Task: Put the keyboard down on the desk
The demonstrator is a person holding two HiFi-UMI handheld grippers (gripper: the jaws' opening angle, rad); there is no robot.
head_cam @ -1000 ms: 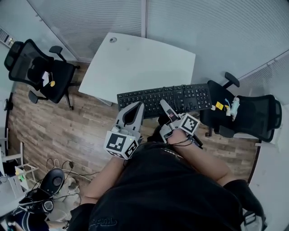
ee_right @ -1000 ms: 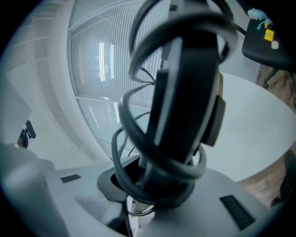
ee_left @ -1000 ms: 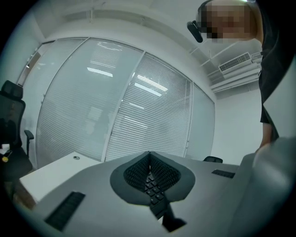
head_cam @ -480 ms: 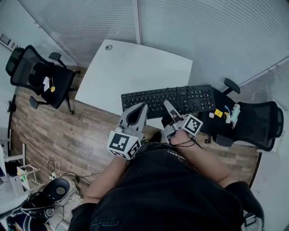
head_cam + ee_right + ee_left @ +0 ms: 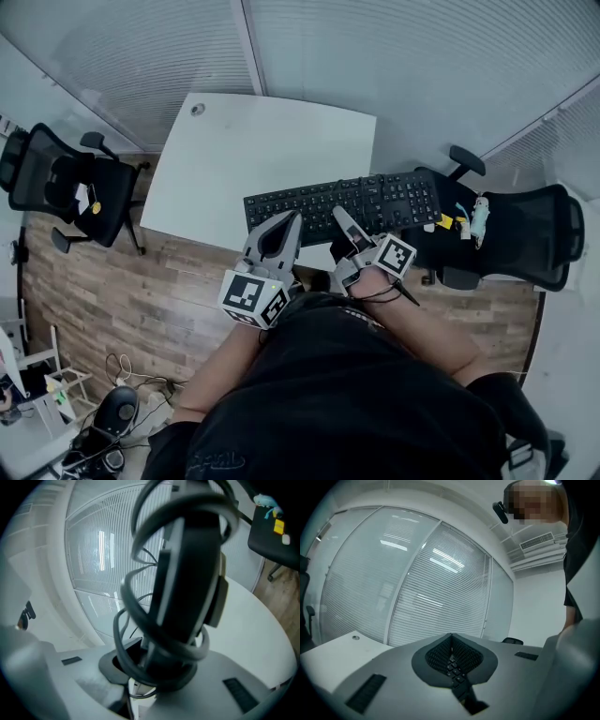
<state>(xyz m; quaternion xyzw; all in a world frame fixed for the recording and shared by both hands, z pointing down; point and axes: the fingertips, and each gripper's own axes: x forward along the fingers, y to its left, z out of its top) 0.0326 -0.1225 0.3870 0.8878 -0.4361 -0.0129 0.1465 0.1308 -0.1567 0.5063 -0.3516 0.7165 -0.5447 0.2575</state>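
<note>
Presently left claw [image 5: 285,223] and right claw [image 5: 340,216] both pinched narrow on keyboard [image 5: 375,199] near long edge, over desk [image 5: 244,150] front-right corner. Probably light, stiff, slick; cable [image 5: 136,620] wrapped round.

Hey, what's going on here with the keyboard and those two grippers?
A person holds a black keyboard with a gripper in each hand: the left gripper and the right gripper are both clamped on its near edge. Its cable is looped around it. The keyboard hangs by the near edge of the white desk, its right end reaching toward an office chair. It does not look set down yet.
</note>
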